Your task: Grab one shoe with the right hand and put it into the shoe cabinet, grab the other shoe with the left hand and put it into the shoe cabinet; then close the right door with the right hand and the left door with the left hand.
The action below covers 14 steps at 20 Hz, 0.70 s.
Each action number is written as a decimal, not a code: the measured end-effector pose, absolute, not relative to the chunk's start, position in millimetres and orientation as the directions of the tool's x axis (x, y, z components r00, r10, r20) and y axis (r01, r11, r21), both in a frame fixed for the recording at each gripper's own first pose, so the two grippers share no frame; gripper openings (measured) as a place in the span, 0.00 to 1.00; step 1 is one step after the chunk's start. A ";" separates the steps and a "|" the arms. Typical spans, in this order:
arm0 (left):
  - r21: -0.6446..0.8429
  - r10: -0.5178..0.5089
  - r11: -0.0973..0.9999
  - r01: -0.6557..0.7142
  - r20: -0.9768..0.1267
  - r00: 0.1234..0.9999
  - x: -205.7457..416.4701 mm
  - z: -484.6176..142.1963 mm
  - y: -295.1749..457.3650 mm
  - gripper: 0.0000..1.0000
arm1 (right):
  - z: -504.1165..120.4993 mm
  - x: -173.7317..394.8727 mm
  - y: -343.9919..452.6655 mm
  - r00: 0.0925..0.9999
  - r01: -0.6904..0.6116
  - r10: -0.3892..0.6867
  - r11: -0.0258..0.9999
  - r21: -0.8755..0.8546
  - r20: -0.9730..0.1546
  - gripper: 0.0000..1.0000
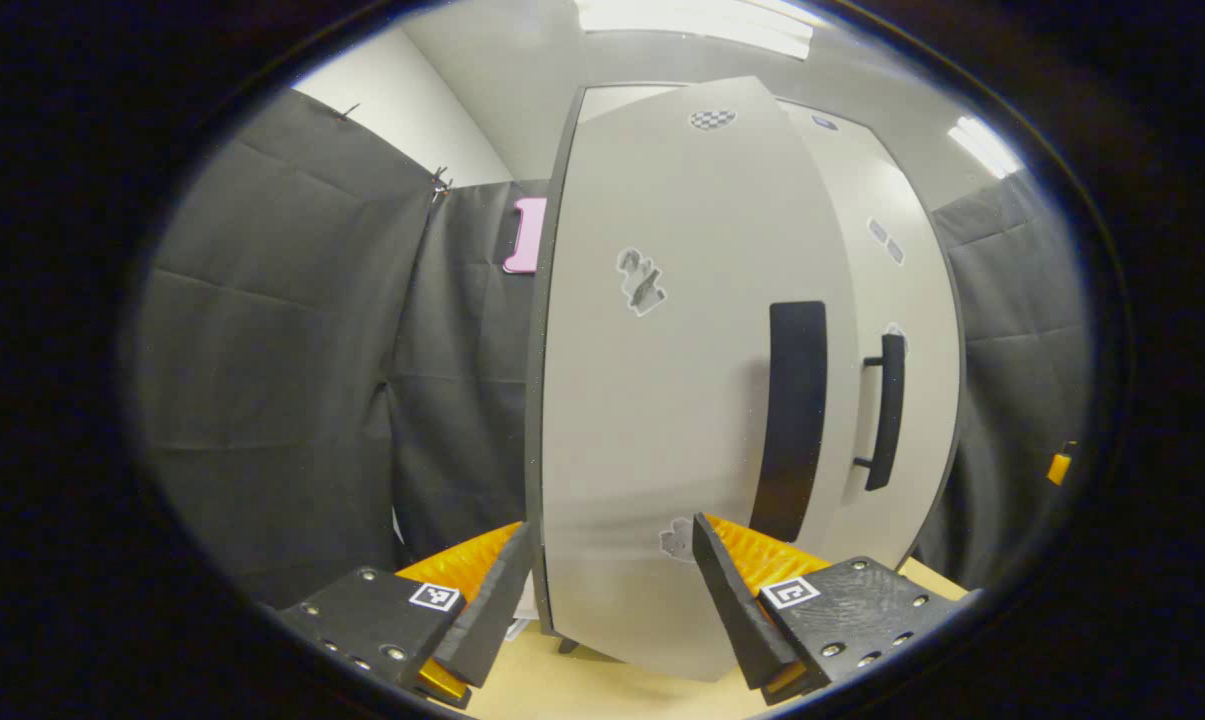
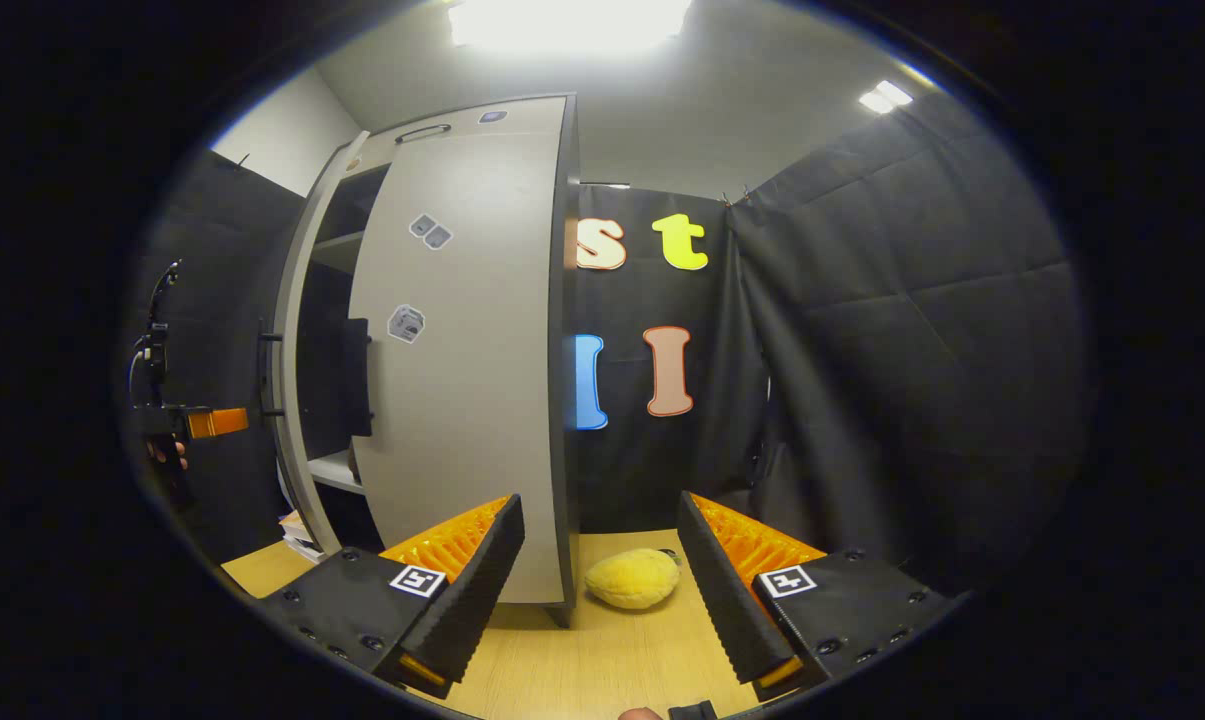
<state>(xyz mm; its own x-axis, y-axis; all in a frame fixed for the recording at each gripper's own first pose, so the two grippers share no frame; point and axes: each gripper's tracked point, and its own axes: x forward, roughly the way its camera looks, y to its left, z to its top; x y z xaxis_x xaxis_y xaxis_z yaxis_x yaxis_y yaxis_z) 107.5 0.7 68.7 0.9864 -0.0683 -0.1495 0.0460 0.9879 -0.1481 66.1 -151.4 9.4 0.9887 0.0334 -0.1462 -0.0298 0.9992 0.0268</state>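
The shoe cabinet (image 1: 682, 400) is a tall pale grey unit with dark edges, standing on the light wooden desk (image 1: 582, 690) against the black cloth wall. In the left gripper view its left door (image 1: 662, 420) fills the foreground, swung nearly flat to the cabinet front; it carries a broad black handle (image 1: 797, 420) near its inner edge and a few small grey stickers. Just beyond that edge sits the right door (image 1: 902, 330), with a slimmer black bar handle (image 1: 887, 410) standing off its face. In the right gripper view the right door (image 2: 462, 380) lies flat against the cabinet front, while the left door (image 2: 292, 380) stands ajar, leaving a dark gap between them. Through this gap pale shelves (image 2: 337, 470) can be seen inside the cabinet; what rests on them cannot be made out, and no shoe is clearly recognisable there.

The left gripper (image 1: 612, 590) hovers just in front of the left door's lower part, its fingers spread apart with nothing between them. The right gripper (image 2: 597, 570) is also spread wide and holds nothing, facing the cabinet's right edge. On the desk beside that edge lies a soft yellow object (image 2: 632, 578). Left of the cabinet in the same view, the other gripper (image 2: 197, 425) appears in a hand.
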 end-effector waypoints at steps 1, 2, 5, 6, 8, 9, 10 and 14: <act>-0.146 -0.075 0.988 0.053 -0.147 0.986 101.1 72.5 2.7 0.99 | 11.8 62.2 -147.2 0.989 -0.035 0.038 0.999 0.029 -0.142 0.98; -0.140 -0.082 0.988 0.062 -0.144 0.986 95.1 75.8 4.9 0.99 | 15.3 58.2 -142.4 0.990 -0.038 0.042 0.999 0.034 -0.136 0.97; -0.114 -0.109 0.989 0.094 -0.129 0.986 77.4 89.9 17.2 0.99 | 25.4 39.5 -127.1 0.992 -0.033 0.038 0.999 0.044 -0.122 0.98; -0.111 -0.121 0.988 0.107 -0.128 0.984 70.7 92.7 19.6 0.95 | 28.9 31.4 -119.9 0.992 -0.037 0.043 0.998 0.049 -0.121 0.98; -0.100 -0.139 0.987 0.127 -0.121 0.983 51.9 99.6 30.2 0.85 | 37.8 16.2 -108.1 0.993 -0.043 0.047 0.998 0.042 -0.108 0.97; -0.091 -0.148 0.986 0.138 -0.114 0.982 41.9 103.2 35.1 0.99 | 41.4 7.1 -108.0 0.994 -0.030 0.034 0.999 0.035 -0.101 0.97; -0.085 -0.156 0.985 0.147 -0.110 0.982 30.5 104.6 38.7 0.99 | 43.9 -1.9 -104.7 0.995 -0.022 0.025 0.999 0.037 -0.096 0.98; -0.083 -0.190 0.980 0.181 -0.110 0.976 -7.6 102.3 46.5 0.96 | 50.3 -38.7 -90.4 0.996 -0.016 0.020 0.999 0.042 -0.086 0.98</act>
